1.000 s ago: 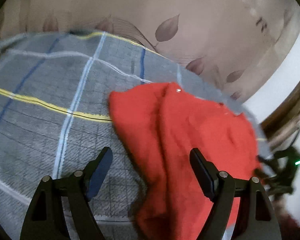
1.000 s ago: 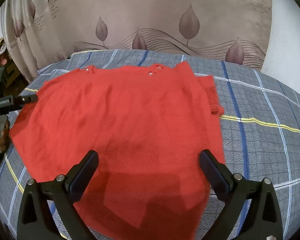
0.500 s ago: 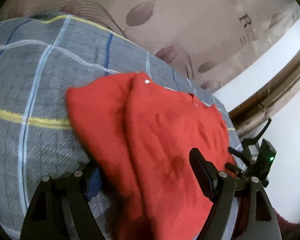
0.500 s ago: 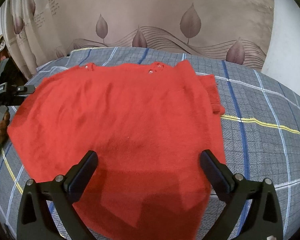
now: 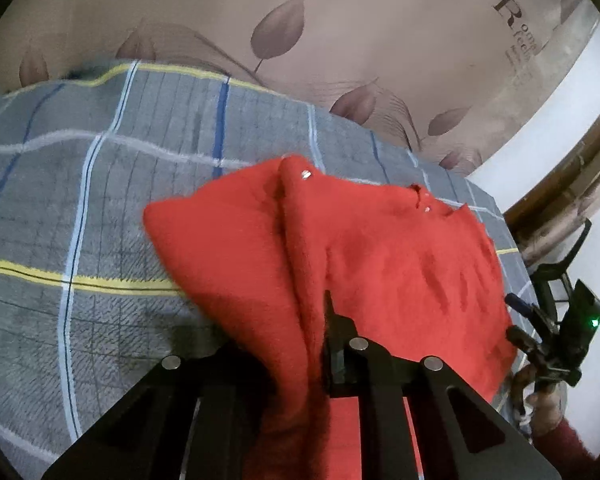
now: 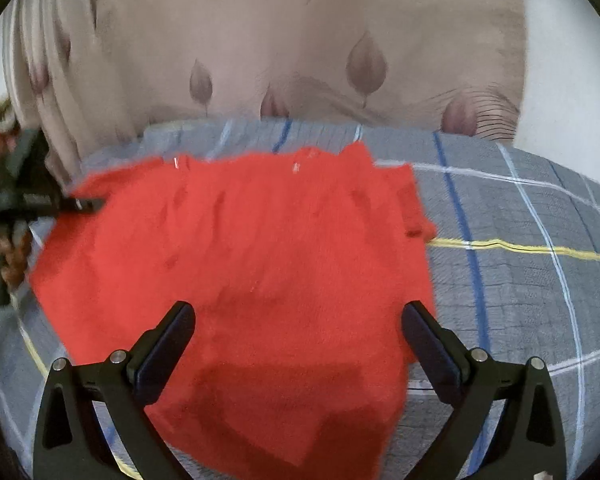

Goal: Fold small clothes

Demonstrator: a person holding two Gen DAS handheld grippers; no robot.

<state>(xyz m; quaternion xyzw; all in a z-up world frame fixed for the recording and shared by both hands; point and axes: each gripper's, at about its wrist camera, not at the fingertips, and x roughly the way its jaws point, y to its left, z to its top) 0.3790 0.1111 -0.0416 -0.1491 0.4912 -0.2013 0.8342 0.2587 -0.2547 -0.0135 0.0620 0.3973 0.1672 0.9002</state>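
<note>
Right wrist view: red sweater (image 6: 260, 248) lies spread, sleeve bunched.

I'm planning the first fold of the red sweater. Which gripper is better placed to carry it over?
Left. The left gripper is already shut on the side edge of the red sweater, lifting it off the blanket. The right gripper hangs open above the hem, holding nothing.

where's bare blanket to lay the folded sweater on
Bare plaid blanket runs along the red sweater's sleeve side, across the yellow stripe. A thin strip lies between the collar and the curtain. The opposite edge is crowded: the left tool pinches fabric there.
</note>
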